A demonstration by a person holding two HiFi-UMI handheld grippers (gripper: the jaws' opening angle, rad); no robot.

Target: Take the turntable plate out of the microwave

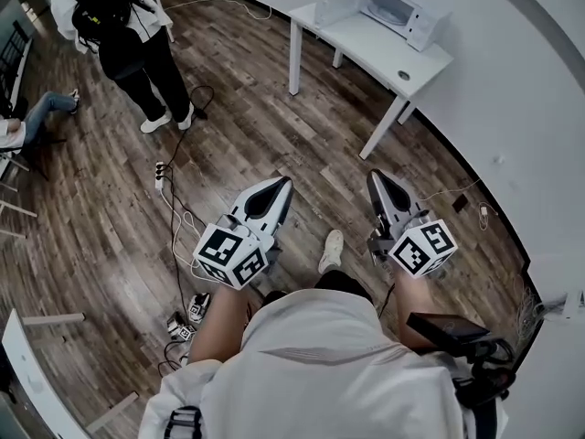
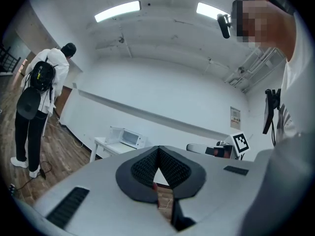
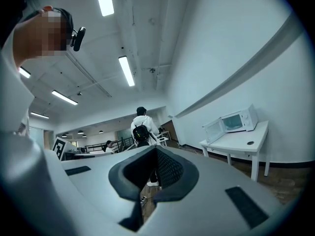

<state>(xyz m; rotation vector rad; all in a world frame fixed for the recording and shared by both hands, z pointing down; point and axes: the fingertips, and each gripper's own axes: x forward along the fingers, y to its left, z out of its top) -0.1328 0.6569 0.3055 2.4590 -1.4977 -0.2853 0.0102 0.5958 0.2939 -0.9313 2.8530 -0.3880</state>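
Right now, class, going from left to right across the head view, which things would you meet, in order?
standing person with a backpack → left tongs → white shoe → right tongs

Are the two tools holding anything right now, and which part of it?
Nothing is held. The left tool and the right tool are both shut and empty, well away from the microwave on the white table.

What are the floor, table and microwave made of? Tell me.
Floor: wood or wood-look laminate, by grain and plank seams. Table: smooth matt white, likely painted or laminated board. Microwave: white casing, painted metal or plastic; cannot tell which.
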